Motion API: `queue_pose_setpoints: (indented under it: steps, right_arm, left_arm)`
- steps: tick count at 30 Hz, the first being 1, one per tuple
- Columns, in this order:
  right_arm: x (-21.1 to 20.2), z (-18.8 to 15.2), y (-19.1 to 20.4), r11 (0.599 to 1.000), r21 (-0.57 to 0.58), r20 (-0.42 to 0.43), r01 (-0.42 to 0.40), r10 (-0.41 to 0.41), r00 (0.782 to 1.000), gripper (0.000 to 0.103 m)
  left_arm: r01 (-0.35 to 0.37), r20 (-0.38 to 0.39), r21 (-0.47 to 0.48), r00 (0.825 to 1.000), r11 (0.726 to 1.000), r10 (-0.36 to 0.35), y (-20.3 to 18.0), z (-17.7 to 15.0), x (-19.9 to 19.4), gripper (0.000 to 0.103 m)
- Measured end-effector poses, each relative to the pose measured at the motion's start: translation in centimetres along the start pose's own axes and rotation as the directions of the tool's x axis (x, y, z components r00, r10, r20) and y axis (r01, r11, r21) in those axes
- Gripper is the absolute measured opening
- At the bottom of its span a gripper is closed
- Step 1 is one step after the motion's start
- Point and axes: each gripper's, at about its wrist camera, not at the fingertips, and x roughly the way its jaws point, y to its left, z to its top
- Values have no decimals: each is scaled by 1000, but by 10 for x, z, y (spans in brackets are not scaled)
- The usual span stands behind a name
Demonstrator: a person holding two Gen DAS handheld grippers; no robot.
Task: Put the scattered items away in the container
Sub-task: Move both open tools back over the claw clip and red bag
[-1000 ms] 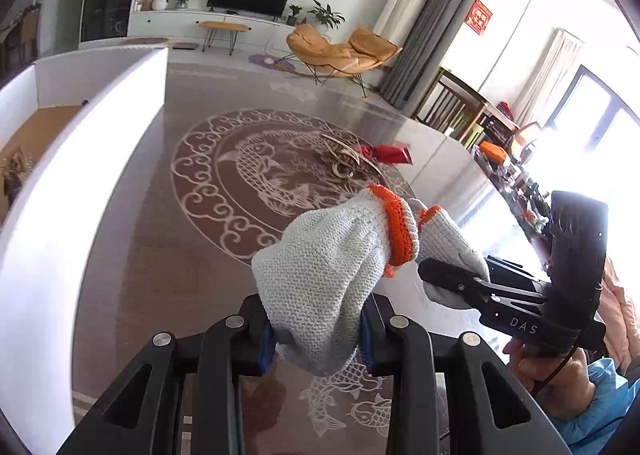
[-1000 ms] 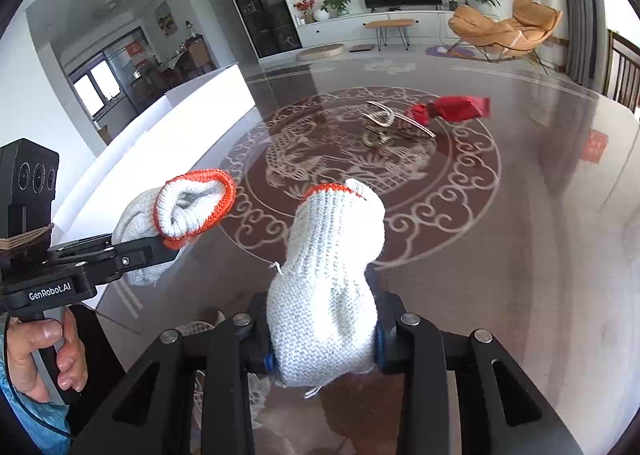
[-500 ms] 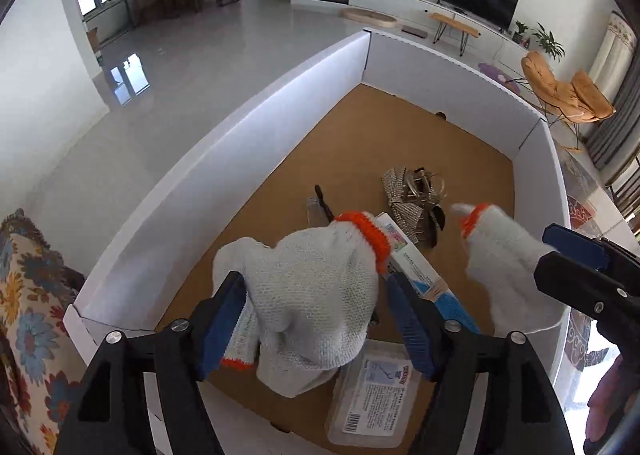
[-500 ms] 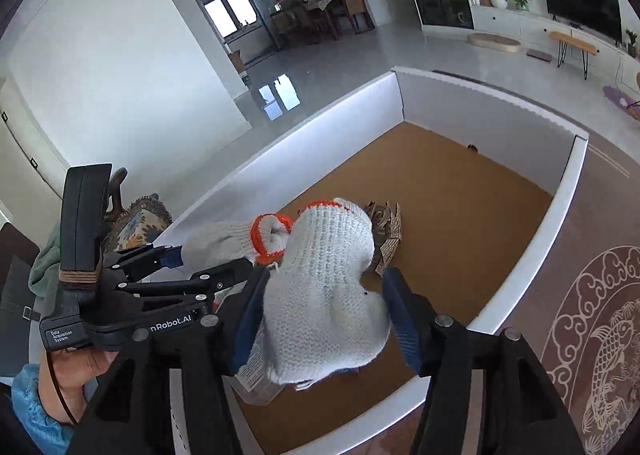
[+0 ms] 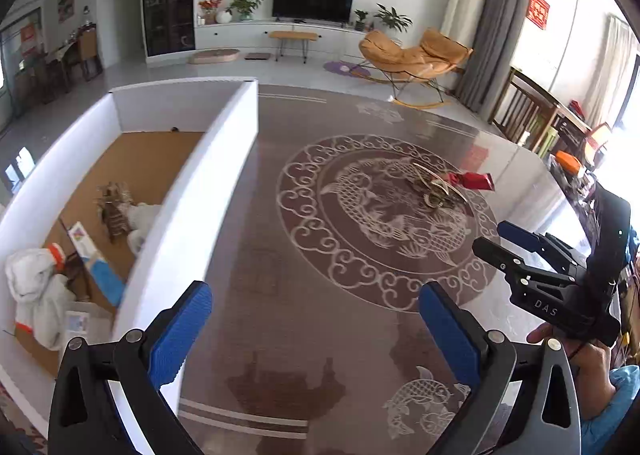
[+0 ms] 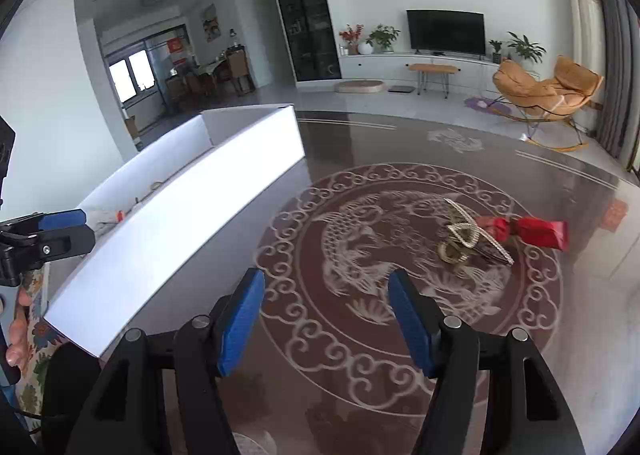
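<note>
Your left gripper [image 5: 316,329] fills the bottom of its own view with its blue pads [image 5: 182,333] spread wide and opening, and nothing sits between them; only the dark patterned table [image 5: 304,255] shows in the gap. Your right gripper [image 6: 326,321] sits at the bottom of its view with its jaws apart too, though less wide, and they are just as empty. You can see that same right gripper at the right edge of the left view, held in your hand [image 5: 576,351].

Look to the left side of the left view for the white box [image 5: 188,215] with its brown floor. Two white gloves lie in it: one glove with an orange cuff [image 5: 32,287] in the lower left corner, and a second glove [image 5: 142,219] against the near wall, higher up. Between them you have a flat carton with a blue end [image 5: 96,263], a brownish woven thing [image 5: 114,207] and a clear packet with a label [image 5: 78,323]. In the right view the box shows as a long white wall at the left, and little of its inside can be seen.

On the table, right of centre in both views, a red wrapped packet [image 6: 536,231] lies just beside a gold-coloured metal piece [image 6: 468,239], both on the round fish pattern and well apart from the box.
</note>
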Motion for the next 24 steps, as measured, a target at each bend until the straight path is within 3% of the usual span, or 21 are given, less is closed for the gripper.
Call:
queue_pose_setpoints:
  steps: [3,5,8,14,17,24]
  right_arm:
    - [-11,-35,-80,983,41,-78,177,-173,982,65]
    - [-9,-45,-118,971,64,-133,232,-222,966,65]
    - [-6,-49,-146,959,76,-145,271,-258,955,65]
    - [23,-42,-164,944,103,-171,312,-293,941,73]
    - [46,-45,-174,942,112,-180,318,-295,938,80]
    - [49,-53,-177,942,111,-180,317,-295,938,80]
  left_arm:
    - [37,-59,79,998,996,-32,-72,-3,67,103]
    - [11,-71,112,998,994,-3,-107,2,102,103]
    - [-5,-69,111,998,994,12,-132,15,136,103]
    - [-76,-84,113,993,991,85,-144,41,175,103]
    - [-73,-57,102,995,992,79,-140,46,182,103]
    - [-82,-45,88,995,993,86,-134,52,188,103]
